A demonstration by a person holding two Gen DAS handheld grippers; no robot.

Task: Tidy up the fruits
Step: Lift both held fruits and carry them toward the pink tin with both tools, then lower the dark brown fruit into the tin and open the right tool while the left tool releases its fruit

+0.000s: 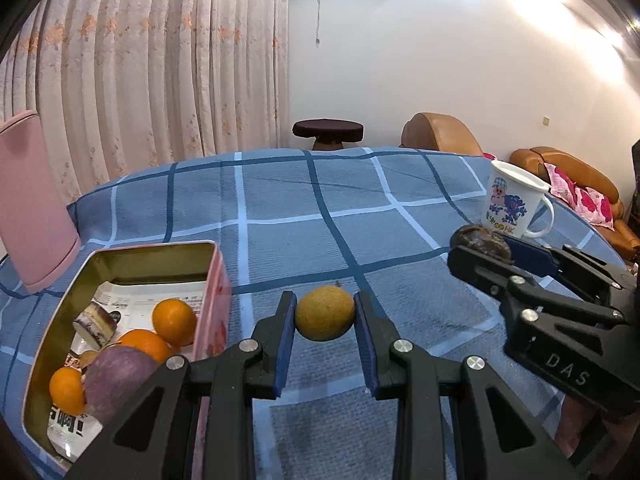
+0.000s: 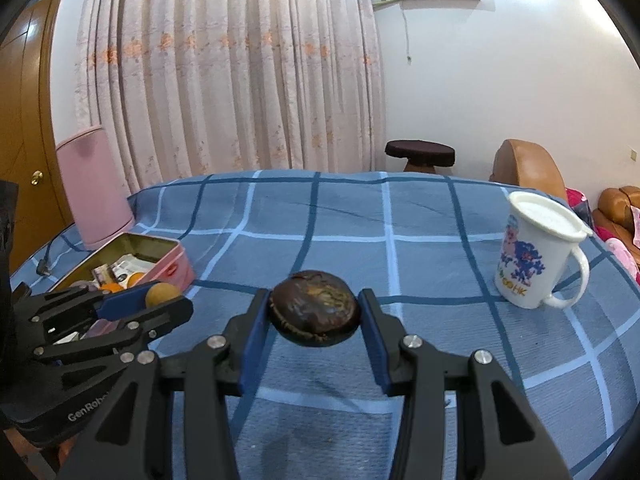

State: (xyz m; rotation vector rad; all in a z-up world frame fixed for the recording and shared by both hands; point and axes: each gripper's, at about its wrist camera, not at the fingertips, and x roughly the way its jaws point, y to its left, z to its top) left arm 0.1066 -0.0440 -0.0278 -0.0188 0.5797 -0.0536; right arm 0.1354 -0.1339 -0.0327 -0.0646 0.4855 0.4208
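My left gripper [image 1: 325, 314] is shut on a small yellow-brown round fruit [image 1: 325, 313] and holds it above the blue checked cloth, just right of the pink tin [image 1: 214, 292]. The tin holds three oranges [image 1: 174, 322], a purple fruit [image 1: 118, 380] and a wrapped snack on paper. My right gripper [image 2: 315, 314] is shut on a dark brown wrinkled fruit [image 2: 315, 313], held above the cloth. The right gripper also shows in the left wrist view [image 1: 482, 246], and the left gripper shows in the right wrist view [image 2: 160, 296] by the tin [image 2: 168, 268].
A white lidded cartoon mug [image 2: 536, 252] stands at the right of the table [image 2: 400, 216]. A pink cylinder container [image 1: 32, 204] stands behind the tin at the left. A cable lies at the table's left edge. A stool and brown sofas stand beyond the table.
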